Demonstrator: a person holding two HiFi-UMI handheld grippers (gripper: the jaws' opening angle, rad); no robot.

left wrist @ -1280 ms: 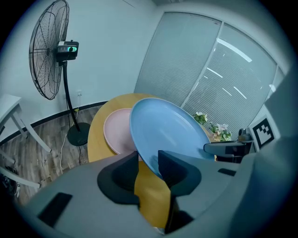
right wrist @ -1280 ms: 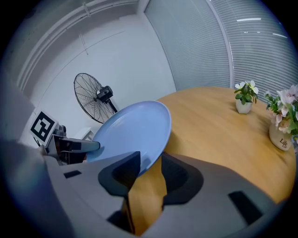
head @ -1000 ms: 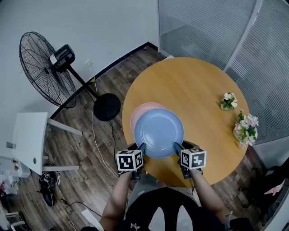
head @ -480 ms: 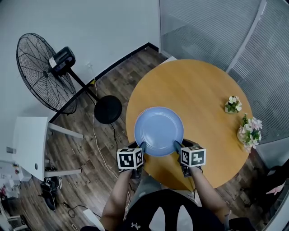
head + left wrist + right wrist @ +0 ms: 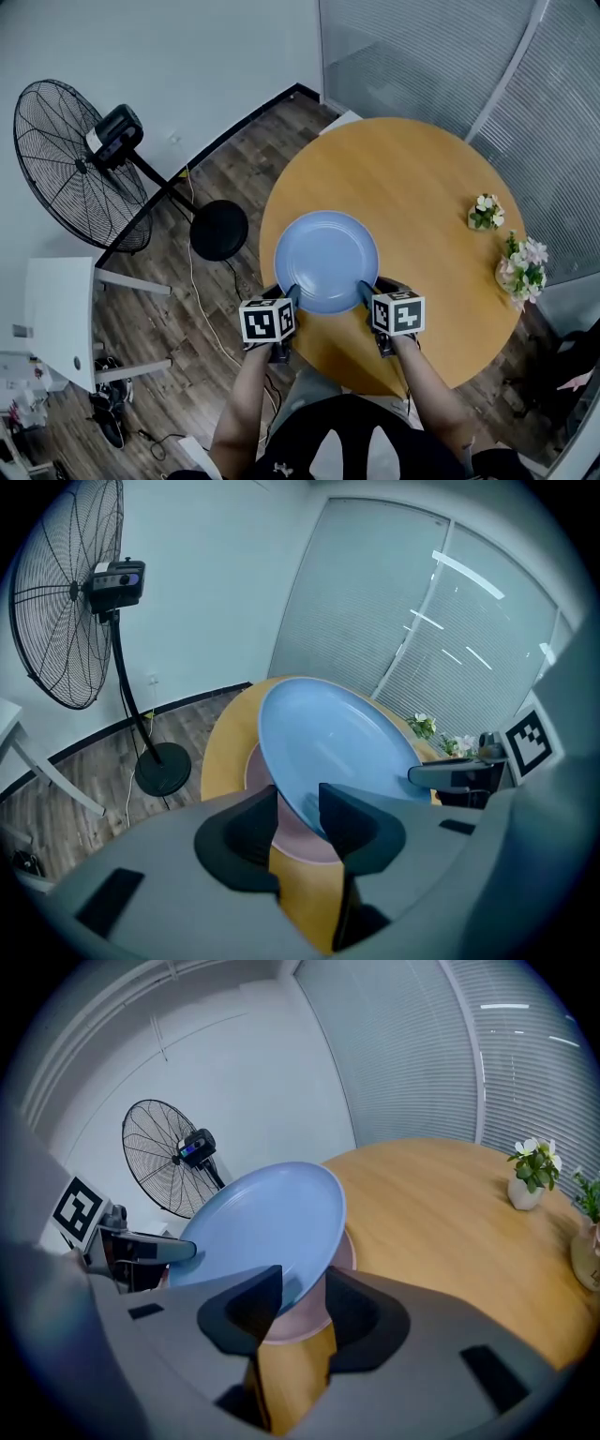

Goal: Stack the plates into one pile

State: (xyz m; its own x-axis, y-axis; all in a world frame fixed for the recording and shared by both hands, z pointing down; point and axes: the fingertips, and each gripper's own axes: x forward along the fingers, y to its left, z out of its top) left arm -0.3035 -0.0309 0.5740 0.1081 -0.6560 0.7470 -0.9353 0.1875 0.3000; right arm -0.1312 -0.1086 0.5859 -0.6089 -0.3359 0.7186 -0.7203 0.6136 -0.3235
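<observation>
Jaws of left gripper (image 5: 293, 296) and right gripper (image 5: 364, 294) each pinch the blue plate's (image 5: 326, 261) rim; pink plate (image 5: 292, 831) lies beneath them.

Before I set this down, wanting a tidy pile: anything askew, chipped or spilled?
Nothing stands out. The left gripper and right gripper hold the blue plate by its rim over the pink plate; no chips or spills show.

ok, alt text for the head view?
From above, the left gripper and right gripper each grip the near rim of a blue plate over a round wooden table. Two flower pots stand near its right edge; a fan stands at left.
</observation>
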